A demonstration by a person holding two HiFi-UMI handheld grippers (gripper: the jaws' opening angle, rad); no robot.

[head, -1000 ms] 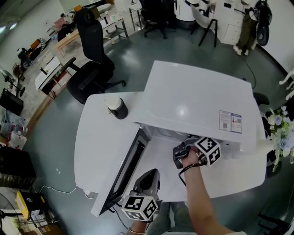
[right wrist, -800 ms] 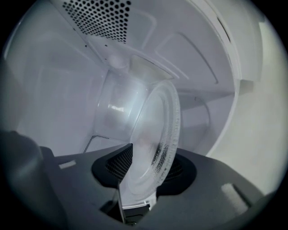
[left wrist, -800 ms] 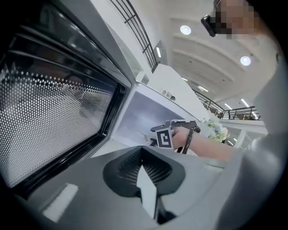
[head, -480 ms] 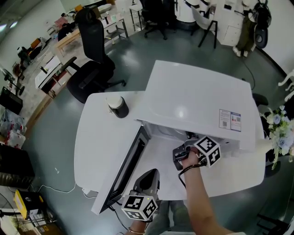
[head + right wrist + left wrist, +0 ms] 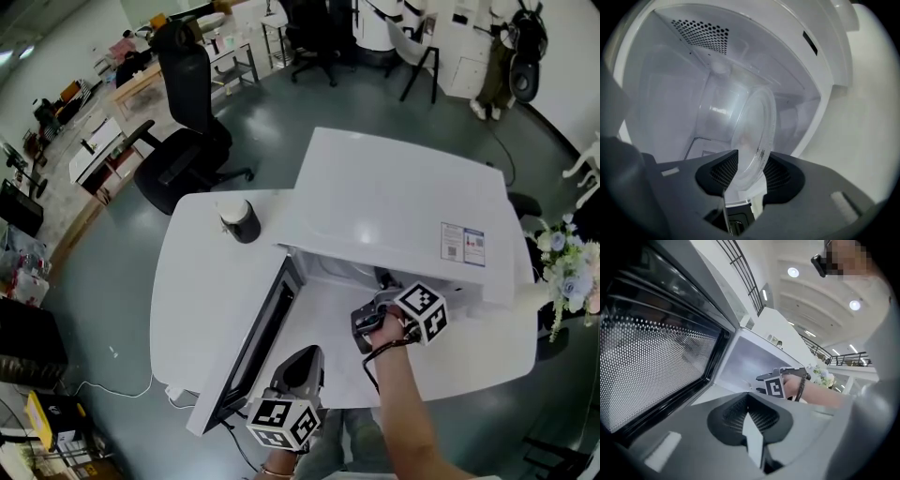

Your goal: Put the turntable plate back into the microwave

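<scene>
Now right claw [image 5: 746, 176] clamped on rim of clear round glass turntable plate [image 5: 752, 136], tilted on edge at mouth of white microwave [image 5: 675, 93]; not yet laid flat inside. Left claw [image 5: 751, 423] closed, empty.

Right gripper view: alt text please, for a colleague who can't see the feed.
The right tool clamps the rim of a clear round glass turntable plate, held on edge between its jaws. Behind the plate is the open white microwave cavity, with a patch of vent holes at its upper left.
</scene>
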